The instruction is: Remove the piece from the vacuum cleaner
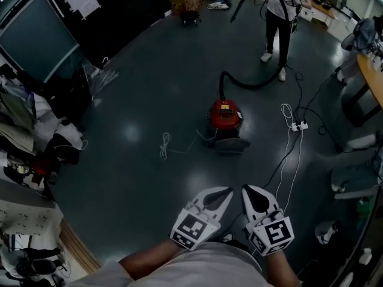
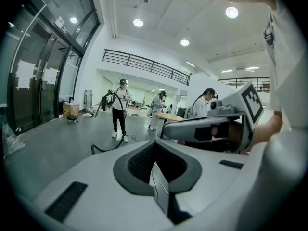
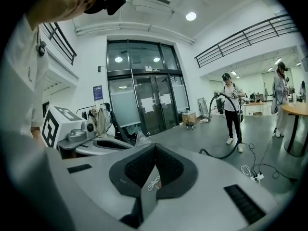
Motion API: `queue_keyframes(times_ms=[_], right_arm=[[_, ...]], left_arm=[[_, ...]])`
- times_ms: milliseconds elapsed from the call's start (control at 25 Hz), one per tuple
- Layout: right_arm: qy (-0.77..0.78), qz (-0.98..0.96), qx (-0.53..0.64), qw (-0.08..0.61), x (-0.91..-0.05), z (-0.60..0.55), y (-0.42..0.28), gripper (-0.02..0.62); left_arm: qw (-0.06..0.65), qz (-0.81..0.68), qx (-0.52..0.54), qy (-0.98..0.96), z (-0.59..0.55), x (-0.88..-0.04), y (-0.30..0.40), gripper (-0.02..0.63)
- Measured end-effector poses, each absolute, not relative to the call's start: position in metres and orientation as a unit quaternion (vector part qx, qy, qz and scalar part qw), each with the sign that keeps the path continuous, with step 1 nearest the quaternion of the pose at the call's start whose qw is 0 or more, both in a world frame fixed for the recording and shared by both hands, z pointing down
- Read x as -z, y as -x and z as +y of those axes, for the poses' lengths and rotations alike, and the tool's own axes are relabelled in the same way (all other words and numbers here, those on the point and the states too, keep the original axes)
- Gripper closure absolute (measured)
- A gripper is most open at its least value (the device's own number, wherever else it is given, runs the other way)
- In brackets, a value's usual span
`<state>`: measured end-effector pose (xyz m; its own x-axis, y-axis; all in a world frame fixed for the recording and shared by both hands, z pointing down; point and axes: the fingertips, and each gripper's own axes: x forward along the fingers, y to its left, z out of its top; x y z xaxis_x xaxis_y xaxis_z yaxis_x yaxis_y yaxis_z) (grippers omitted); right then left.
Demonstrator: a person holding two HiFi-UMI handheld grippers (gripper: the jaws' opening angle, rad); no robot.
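The red vacuum cleaner (image 1: 224, 119) stands on the dark floor ahead of me. Its black hose (image 1: 248, 84) curves away to a person (image 1: 279, 17) who holds the wand at the far end of the room. The hose also shows in the left gripper view (image 2: 108, 148) and the right gripper view (image 3: 219, 153). My left gripper (image 1: 225, 191) (image 2: 155, 146) and right gripper (image 1: 249, 190) (image 3: 155, 148) are side by side close to my body, well short of the vacuum. Both are shut with nothing between the pads.
A white power strip (image 1: 298, 125) with cables lies right of the vacuum, and a loose white cord (image 1: 164, 145) lies to its left. A cluttered clothes rack (image 1: 36, 136) lines the left side. A wooden table (image 1: 371, 76) stands at the right, a cart with a box (image 1: 187, 5) far back.
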<state>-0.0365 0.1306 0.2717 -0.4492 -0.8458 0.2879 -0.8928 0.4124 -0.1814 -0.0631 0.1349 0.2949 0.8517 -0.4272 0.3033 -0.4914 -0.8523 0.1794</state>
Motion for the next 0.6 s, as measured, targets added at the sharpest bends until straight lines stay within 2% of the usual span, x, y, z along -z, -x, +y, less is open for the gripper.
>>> queue_keyframes(times_ms=[280, 600], right_arm=[[-0.556, -0.811, -0.165, 0.078, -0.285, 0.035, 0.052, 0.578], [-0.569, -0.797, -0.181, 0.089, -0.306, -0.017, 0.044, 0.58]], left_arm=[[0.123, -0.191, -0.139, -0.964, 0.034, -0.312, 0.08, 0.6], [0.109, -0.166, -0.138, -0.97, -0.029, -0.33, 0.063, 0.6]])
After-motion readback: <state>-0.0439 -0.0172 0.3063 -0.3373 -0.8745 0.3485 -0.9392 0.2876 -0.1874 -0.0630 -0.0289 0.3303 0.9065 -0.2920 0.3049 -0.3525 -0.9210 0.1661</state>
